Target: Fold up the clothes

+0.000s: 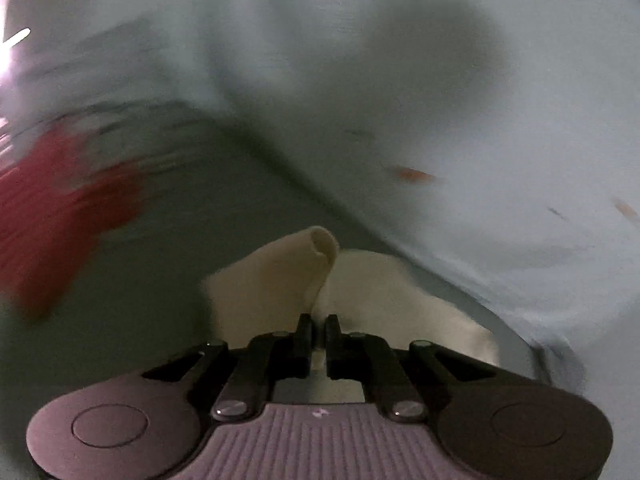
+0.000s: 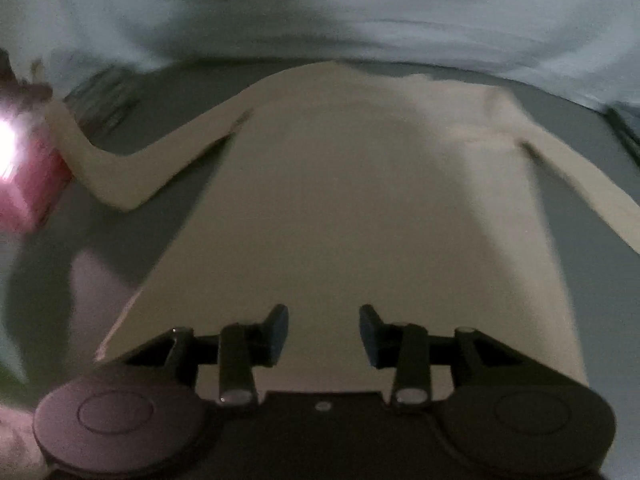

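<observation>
A cream long-sleeved top (image 2: pixel 340 200) lies spread flat on a grey surface (image 2: pixel 160 92), one sleeve (image 2: pixel 132 176) bent out to the left and the other (image 2: pixel 580 188) trailing off to the right. My right gripper (image 2: pixel 323 332) hovers over the near hem, open, with nothing between its fingers. In the left wrist view my left gripper (image 1: pixel 319 322) is shut on a cream fold of the top (image 1: pixel 280 276), whose rolled edge stands up just past the fingertips. This view is heavily blurred.
A pale blue sheet (image 1: pixel 460 120) with small orange marks borders the grey surface (image 1: pixel 192 240) on the far side, also seen as the sheet (image 2: pixel 400 8). A blurred red thing (image 1: pixel 52 216) lies to the left; a pink object (image 2: pixel 32 192) sits beside a bright glare.
</observation>
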`<state>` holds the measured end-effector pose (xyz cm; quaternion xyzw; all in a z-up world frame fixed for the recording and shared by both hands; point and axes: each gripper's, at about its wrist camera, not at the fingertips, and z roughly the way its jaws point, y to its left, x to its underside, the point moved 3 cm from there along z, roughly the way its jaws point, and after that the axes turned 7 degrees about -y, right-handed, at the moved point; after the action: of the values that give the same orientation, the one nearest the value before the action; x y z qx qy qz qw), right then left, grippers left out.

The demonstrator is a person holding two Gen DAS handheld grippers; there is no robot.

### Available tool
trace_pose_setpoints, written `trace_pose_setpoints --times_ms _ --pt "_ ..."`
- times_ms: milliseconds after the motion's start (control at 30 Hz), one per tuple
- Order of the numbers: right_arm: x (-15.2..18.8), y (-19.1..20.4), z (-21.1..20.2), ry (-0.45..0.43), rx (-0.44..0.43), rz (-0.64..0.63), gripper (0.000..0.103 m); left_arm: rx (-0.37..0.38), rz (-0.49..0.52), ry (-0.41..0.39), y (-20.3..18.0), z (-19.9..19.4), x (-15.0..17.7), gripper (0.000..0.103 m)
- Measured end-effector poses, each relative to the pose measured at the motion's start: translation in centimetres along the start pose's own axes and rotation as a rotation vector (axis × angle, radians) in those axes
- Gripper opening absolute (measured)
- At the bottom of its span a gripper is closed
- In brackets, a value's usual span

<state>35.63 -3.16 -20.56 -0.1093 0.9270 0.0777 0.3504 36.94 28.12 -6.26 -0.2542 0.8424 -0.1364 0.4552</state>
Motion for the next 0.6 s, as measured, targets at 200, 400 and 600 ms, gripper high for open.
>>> trace_pose_setpoints --times_ms 200,400,600 --pt "1.0 -7.7 -3.6 -0.074 0.108 0.160 0.043 0.380 0.247 0.123 -16.3 1.7 5.3 0.008" --pt "2.7 -13.9 -5.8 -0.097 0.181 0.274 0.046 0.438 0.440 0.427 -24.3 5.8 14.9 0.035" --pt "3.4 -16.0 -4.7 -0.057 0.172 0.264 0.054 0.200 0.432 0.328 -19.7 5.4 15.0 0.071"
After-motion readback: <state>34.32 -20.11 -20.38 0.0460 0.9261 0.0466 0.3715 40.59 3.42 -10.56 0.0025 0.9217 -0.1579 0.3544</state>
